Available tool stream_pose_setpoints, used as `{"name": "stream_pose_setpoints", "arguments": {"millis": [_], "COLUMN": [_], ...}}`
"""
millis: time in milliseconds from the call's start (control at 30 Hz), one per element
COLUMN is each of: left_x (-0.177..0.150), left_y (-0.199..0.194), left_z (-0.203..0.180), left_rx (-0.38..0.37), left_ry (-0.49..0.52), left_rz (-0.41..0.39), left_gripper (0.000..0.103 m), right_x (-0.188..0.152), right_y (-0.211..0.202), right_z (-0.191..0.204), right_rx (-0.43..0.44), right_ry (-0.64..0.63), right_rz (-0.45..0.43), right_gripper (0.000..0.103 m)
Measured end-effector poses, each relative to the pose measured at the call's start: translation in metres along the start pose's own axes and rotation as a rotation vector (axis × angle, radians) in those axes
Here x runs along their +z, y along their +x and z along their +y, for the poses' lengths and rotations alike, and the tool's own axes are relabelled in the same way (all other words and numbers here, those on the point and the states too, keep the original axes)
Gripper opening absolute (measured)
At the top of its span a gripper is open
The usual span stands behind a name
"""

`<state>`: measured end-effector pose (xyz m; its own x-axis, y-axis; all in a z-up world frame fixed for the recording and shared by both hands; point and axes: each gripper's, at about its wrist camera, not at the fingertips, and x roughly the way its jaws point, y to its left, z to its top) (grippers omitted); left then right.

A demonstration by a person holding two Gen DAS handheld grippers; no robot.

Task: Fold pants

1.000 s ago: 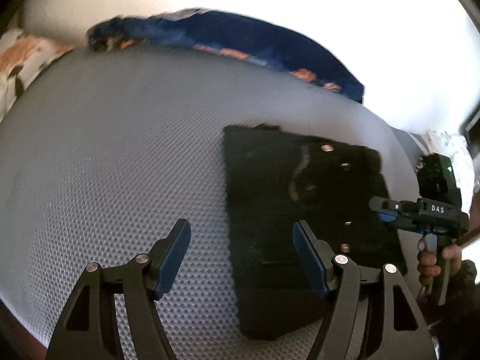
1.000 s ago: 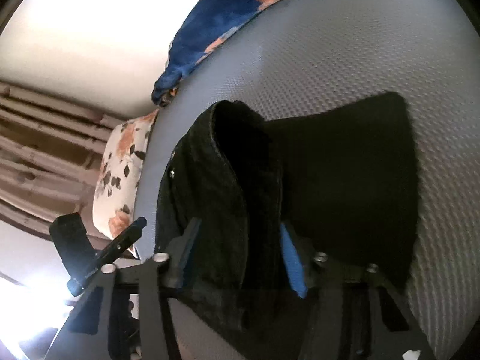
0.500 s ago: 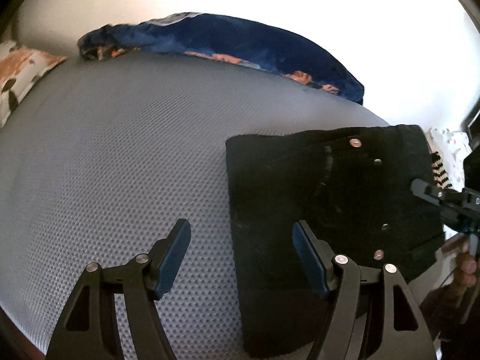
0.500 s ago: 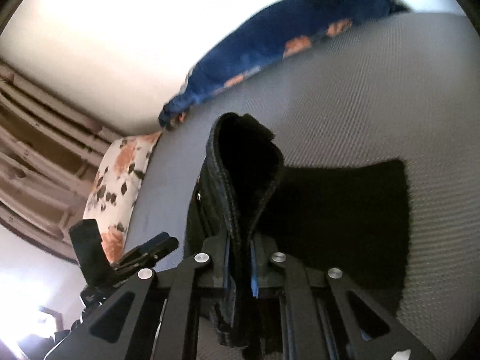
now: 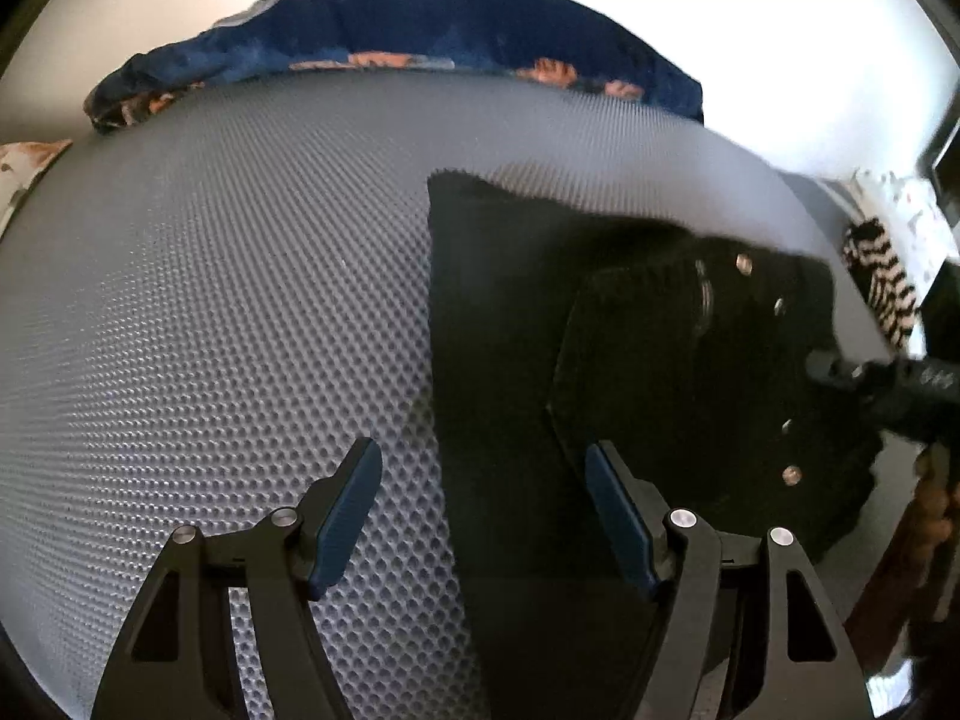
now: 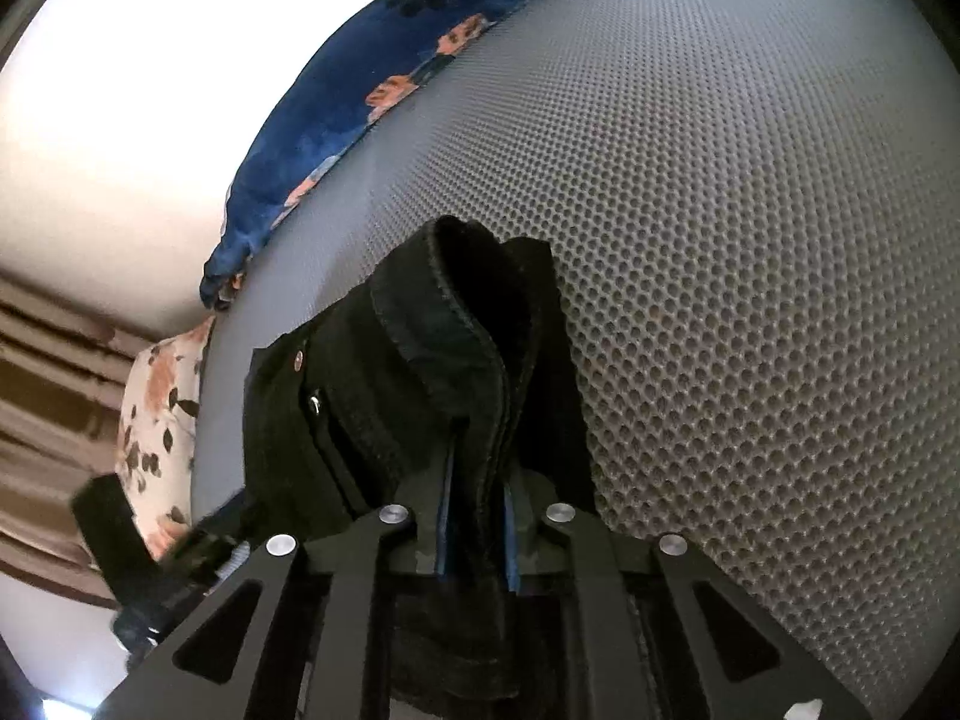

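While the right gripper (image 6: 477, 516) pinches black pants (image 5: 630, 348) (waistband now lifted toward nine o'clock), the left gripper's (image 5: 483, 510) fingers stay spread; folding has begun.

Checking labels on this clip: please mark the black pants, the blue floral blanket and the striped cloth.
black pants (image 5: 498, 312): left wrist view, flat lower layer.
blue floral blanket (image 5: 420, 30): left wrist view, top of its bulk.
striped cloth (image 5: 879, 276): left wrist view, its middle.

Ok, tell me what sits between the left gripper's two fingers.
In the left wrist view, the open left gripper frames grey mesh mattress on its left side and the edge of the black pants on its right. It grips nothing.
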<state>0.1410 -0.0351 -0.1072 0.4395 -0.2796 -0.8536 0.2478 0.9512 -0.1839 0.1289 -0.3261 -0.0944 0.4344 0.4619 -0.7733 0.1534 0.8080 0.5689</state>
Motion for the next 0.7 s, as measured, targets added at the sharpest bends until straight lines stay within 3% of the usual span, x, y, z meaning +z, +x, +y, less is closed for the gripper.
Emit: {"name": "stream_pose_setpoints", "arguments": {"millis": [67,367,500,700], "left_x": [-0.001,-0.025,-0.036,-0.051], "left_y": [0.000,-0.030,-0.029,-0.030], "left_z": [-0.001,-0.013,-0.018,-0.015], "left_rx": [-0.002,-0.051,-0.047,-0.051], "left_ry": [0.001,0.056,0.081,0.078], "left_rz": [-0.005,-0.007,0.012,0.044], "left_gripper": [0.071,0.071,0.071,0.071], "right_x": [0.000,-0.037,-0.054,-0.068], "right_y": [-0.008,-0.047,-0.054,-0.066], "right_z": [0.002,0.013,0.020,0.024], "right_rx": [-0.021,-0.069,-0.109,-0.147], "right_ry": [-0.013,-0.039,-0.080,-0.088], "right_rz": [0.003,-0.009,-0.020,-0.033], "right_gripper": [0.027,0.027,0.014,0.010]}}
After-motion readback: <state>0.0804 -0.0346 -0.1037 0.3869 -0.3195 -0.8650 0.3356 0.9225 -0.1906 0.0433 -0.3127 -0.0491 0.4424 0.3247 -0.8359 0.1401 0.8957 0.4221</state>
